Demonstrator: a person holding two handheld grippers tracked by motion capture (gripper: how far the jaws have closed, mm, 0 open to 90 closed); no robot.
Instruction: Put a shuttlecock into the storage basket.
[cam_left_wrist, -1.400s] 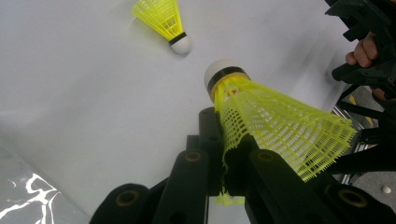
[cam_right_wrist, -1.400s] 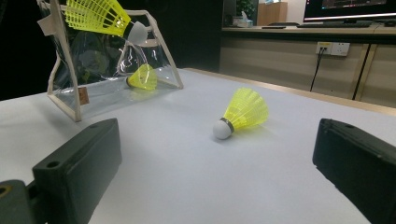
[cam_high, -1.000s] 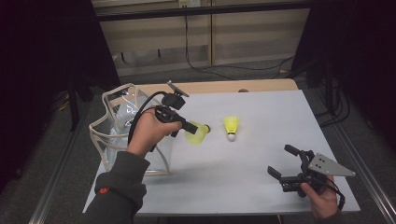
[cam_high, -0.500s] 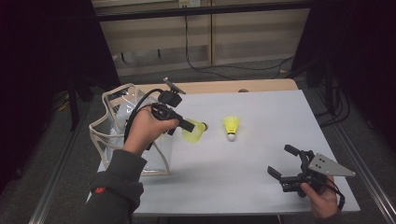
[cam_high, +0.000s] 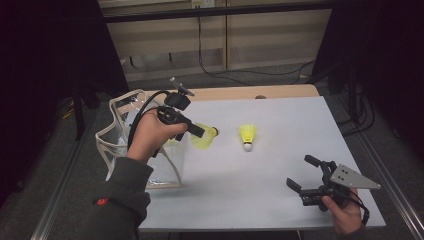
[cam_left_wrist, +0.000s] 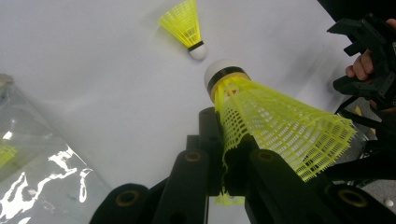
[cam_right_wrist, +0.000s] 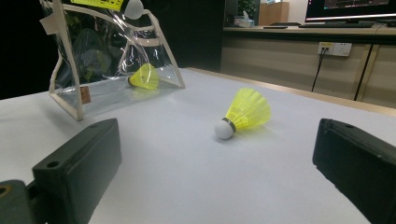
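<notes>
On the white table (cam_high: 260, 175), left tongs (cam_high: 202, 133) clamp a shuttlecock (cam_high: 205, 139); right tongs (cam_high: 305, 175) gape.

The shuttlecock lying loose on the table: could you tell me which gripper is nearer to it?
Left. The left gripper, shut on another shuttlecock, hangs just beside the loose shuttlecock. The right gripper sits open near the table's front right corner, well apart.

three yellow shuttlecocks (cam_right_wrist: 245, 112), one clear bag (cam_high: 120, 145), two tools (cam_high: 306, 175)
</notes>
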